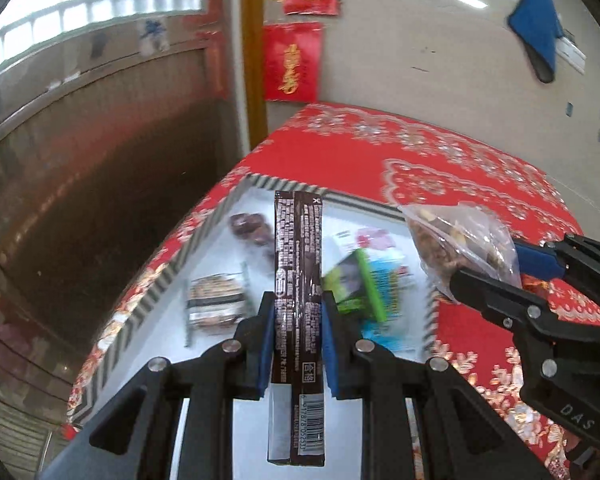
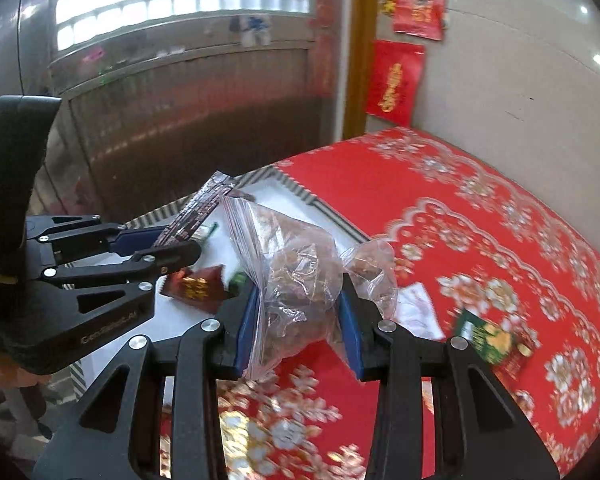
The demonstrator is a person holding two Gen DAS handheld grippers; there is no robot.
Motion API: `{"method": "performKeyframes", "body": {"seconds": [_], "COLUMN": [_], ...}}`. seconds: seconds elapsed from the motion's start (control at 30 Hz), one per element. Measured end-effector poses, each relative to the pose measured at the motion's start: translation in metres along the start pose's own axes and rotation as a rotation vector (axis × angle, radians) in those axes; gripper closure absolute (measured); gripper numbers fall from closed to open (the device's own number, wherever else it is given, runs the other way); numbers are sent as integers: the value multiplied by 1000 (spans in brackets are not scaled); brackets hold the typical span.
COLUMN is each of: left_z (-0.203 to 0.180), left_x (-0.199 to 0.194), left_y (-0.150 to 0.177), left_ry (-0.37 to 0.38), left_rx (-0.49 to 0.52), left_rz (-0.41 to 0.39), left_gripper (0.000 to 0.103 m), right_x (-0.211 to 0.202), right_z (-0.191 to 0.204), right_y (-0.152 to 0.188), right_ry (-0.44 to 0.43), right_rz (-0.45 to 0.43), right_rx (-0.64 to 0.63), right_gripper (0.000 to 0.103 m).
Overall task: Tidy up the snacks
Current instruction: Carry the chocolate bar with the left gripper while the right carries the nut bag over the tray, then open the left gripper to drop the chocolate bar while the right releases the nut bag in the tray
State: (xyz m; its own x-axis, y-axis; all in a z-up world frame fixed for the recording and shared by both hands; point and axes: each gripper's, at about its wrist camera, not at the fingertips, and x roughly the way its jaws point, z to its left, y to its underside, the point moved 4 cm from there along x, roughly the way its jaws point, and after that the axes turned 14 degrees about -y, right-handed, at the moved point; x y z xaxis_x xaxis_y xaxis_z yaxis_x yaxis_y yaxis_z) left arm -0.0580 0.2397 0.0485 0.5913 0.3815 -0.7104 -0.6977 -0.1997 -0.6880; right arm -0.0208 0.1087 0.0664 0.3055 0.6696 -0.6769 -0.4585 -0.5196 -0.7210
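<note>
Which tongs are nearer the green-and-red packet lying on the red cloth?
Right. The right tongs, shut on the clear bag of nuts, sit just left of the green-and-red packet. The left tongs, shut on the brown sachet, are further left, over the white tray.

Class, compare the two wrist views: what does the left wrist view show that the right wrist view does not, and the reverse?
Only the left wrist view: the blue cloth on the wall.

Only the right wrist view: a green and red packet on the red tablecloth.

Both: the brown stick packet in the left gripper, the clear bag of nuts in the right gripper, the white tray.
</note>
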Motion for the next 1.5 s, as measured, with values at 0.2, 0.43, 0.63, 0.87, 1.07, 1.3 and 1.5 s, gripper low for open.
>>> {"method": "performKeyframes", "body": {"seconds": [0.2,0.43,0.63,0.87,1.07,1.3,1.5], "left_z": [24,45,54,56,60,66,68], "left_x": [12,24,34,43,48,46,39], "left_y": [7,14,21,29,33,31,27], "left_ry": [-24,-53,-68,-74,-82,-112,-116], "left_rx": [-39,-73,-88,-104,-130,-157,-175], "left_rz": [24,48,72,101,120,107,88], "left_gripper": [80,80,80,80,77,49,33], "right_x": [26,47,63,75,79,77,62], "right_z": [17,34,46,58,66,69,76], "right_y": [-4,-4,0,8,12,17,14], "right_ry": [-32,-56,-71,-89,-110,-175,-171], "right_rz": [33,70,99,125,132,143,109], "right_rx": [-26,-47,-68,-82,-101,-70,-101], "right_gripper": [67,67,67,67,63,52,52]}}
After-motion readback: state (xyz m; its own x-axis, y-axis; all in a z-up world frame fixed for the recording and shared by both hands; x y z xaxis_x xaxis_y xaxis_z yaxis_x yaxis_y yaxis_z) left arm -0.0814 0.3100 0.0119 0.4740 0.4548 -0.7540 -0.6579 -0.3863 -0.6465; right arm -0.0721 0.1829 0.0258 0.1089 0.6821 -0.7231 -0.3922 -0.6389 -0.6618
